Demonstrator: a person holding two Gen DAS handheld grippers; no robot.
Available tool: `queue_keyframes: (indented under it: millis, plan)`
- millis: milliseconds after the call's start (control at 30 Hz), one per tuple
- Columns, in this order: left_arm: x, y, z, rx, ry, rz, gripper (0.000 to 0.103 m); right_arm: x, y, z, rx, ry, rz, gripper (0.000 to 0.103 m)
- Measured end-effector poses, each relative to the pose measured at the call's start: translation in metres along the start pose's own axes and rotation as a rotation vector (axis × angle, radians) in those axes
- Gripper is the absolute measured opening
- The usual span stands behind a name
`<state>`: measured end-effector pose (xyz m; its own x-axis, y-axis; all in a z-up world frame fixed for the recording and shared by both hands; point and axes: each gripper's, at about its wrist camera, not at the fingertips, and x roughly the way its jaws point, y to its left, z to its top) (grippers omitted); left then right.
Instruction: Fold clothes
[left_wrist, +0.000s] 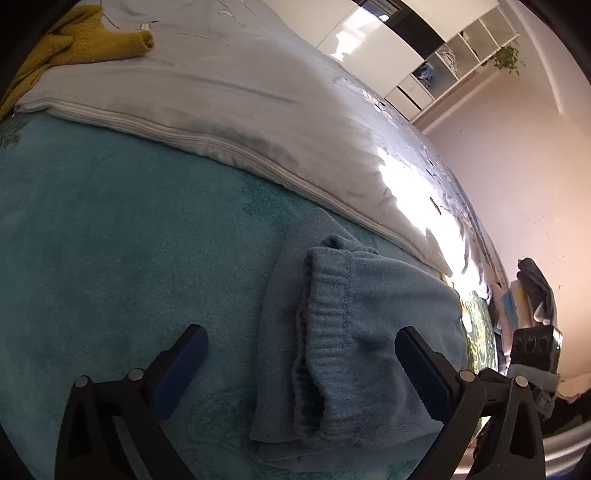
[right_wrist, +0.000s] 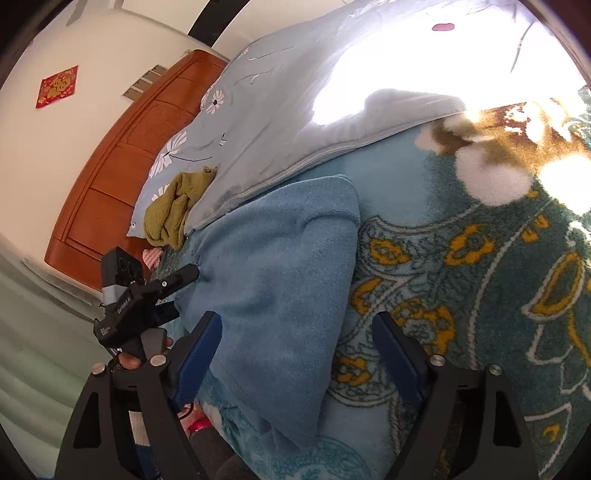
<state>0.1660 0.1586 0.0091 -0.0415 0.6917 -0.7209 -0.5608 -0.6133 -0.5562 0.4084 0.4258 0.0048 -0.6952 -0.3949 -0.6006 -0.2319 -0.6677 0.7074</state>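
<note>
The blue fleece pants (left_wrist: 354, 343) are lying folded on the teal blanket (left_wrist: 110, 240), near the edge of the white quilt (left_wrist: 207, 96). The left gripper (left_wrist: 299, 373) and the right gripper (right_wrist: 295, 354) are both hanging wide open, holding nothing. I think they should be pinching matching corners together, evenly.

left gripper (left_wrist: 299, 373): fingers spread | right gripper (right_wrist: 295, 354): fingers spread
</note>
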Motion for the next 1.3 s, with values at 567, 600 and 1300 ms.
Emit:
queue_keyframes:
  millis: [567,600,1300]
  plan:
    - [0.014,-0.008,-0.003,0.017,0.078,-0.208,0.102,0.015,-0.006,-0.003,0.114,-0.002,0.126,0.063]
    - [0.014,-0.007,-0.003,0.005,0.074,-0.217,0.102,0.015,-0.006,-0.004,0.115,-0.001,0.126,0.062]
    - [-0.038,-0.112,-0.036,0.067,-0.069,-0.108,0.038,-0.080,0.019,0.013,-0.064,-0.061,0.199,0.023]
